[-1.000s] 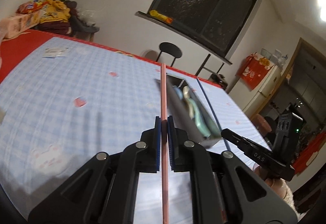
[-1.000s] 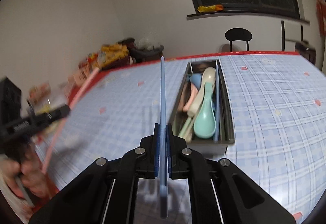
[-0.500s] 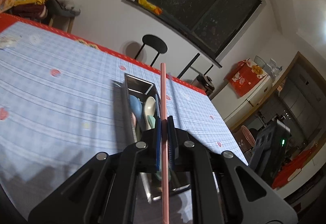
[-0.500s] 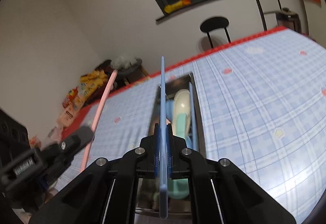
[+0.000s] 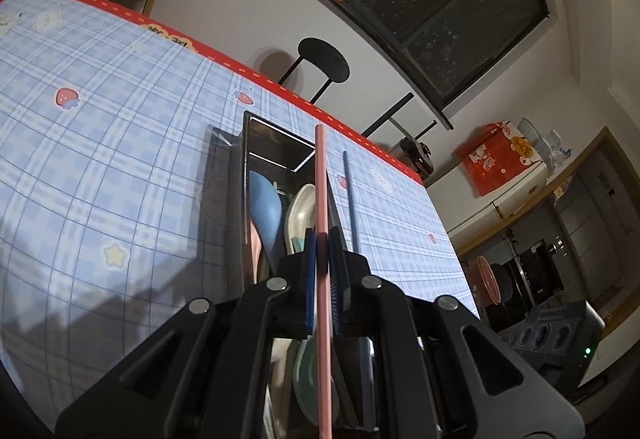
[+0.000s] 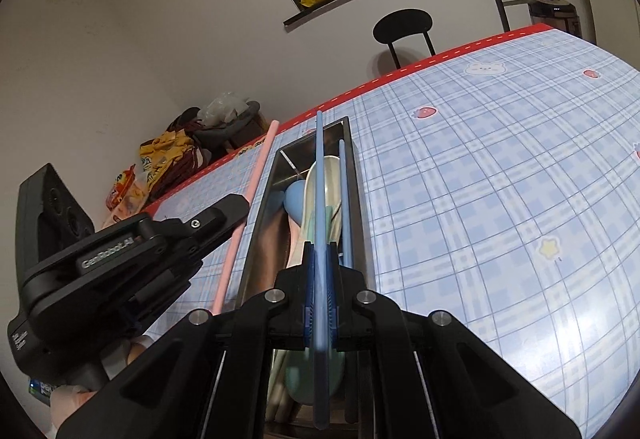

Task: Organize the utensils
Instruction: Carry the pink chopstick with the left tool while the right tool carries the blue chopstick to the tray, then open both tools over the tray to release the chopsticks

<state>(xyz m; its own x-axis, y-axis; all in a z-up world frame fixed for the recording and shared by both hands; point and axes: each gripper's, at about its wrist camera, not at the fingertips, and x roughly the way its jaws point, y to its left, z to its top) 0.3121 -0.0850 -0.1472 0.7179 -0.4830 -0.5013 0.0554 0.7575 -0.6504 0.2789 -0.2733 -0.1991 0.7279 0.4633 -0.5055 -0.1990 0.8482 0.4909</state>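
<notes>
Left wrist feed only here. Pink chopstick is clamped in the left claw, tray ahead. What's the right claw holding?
Observer: The right claw is shut on a blue chopstick, which points lengthways over the metal tray.
Operator: Any chopstick lying in the tray?
Observer: Yes. A second blue chopstick lies along the tray's right wall, beside the spoons.

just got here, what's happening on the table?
A person is sorting utensils with handheld tongs. The left tongs are shut on a pink chopstick, the right tongs on a blue chopstick. Both point along a metal tray that already holds spoons and another blue chopstick. Neither is released yet.
</notes>
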